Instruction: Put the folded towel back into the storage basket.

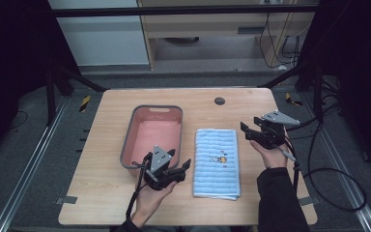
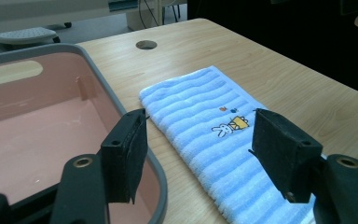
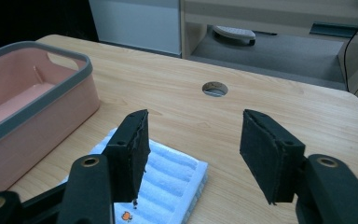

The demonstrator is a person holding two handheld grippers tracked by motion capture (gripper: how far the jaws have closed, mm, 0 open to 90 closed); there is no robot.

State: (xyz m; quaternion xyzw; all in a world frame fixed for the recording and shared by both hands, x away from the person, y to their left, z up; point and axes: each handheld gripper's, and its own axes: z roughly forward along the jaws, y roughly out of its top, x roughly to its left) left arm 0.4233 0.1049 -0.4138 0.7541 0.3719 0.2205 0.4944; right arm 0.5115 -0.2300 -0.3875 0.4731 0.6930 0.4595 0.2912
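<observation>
Both grippers — left gripper (image 1: 182, 169), right gripper (image 1: 248, 131) — hovered wide-jawed beside the folded blue towel (image 1: 217, 162); pinching opposite edges low would grip best.

Left tongs (image 1: 182, 166) held in the person's left hand (image 1: 150, 194), forearm coming in from the bottom edge, jaws pointing right and slightly away, spread wide with nothing between them. In the left gripper view the two black pads (image 2: 126, 151) stand well apart. Right tongs (image 1: 248, 130) held in the right hand (image 1: 272, 155), dark sleeve (image 1: 279, 200) up the forearm, jaws pointing left, also spread wide and empty. Right gripper view shows its pads (image 3: 133, 149) well apart. Grey three-cornered plate on top of each tool; cable trails from the right one. Both hands apart from each other.
</observation>
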